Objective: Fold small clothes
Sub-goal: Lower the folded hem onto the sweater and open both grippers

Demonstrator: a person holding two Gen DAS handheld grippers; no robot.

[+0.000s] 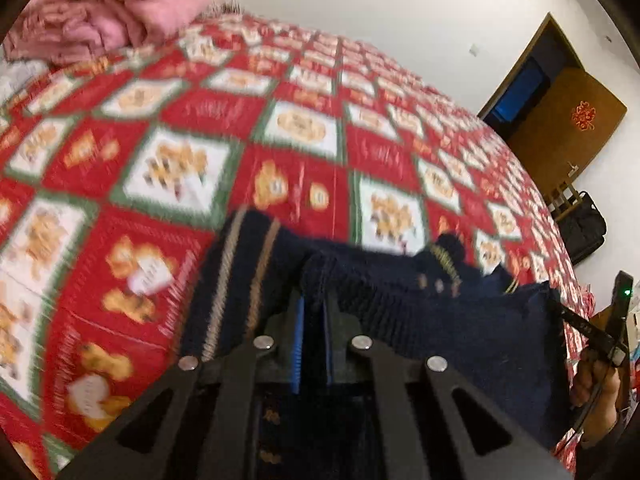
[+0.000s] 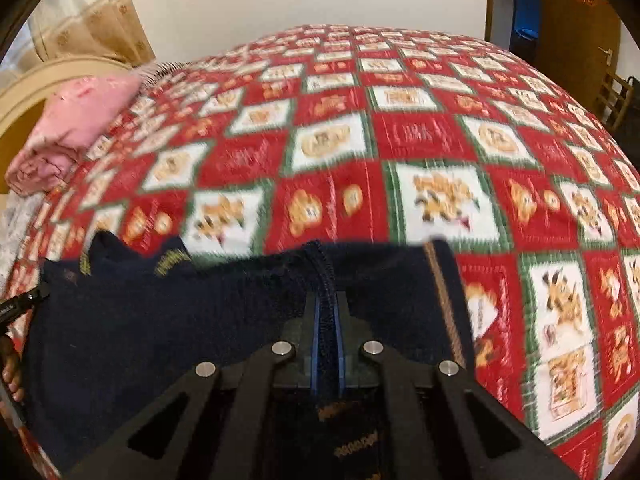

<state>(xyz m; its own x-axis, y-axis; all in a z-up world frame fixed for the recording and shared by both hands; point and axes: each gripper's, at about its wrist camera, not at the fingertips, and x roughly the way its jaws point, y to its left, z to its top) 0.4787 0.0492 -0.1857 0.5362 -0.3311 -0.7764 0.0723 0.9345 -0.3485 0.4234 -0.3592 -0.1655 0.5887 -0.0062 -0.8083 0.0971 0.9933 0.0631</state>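
Tongs left (image 1: 315, 308), tongs right (image 2: 327, 312), one sweater (image 2: 168, 312)

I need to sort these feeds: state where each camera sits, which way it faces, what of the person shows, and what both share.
Left wrist: on the left hand-held gripper, looking down its fingers across the bed; shut on the navy garment; the person's other hand shows at right.
Right wrist: on the right hand-held gripper, same direction, shut on the garment's edge; fingers show at left.
Shared: garment, red patterned bedspread, pink bedding, brown door.
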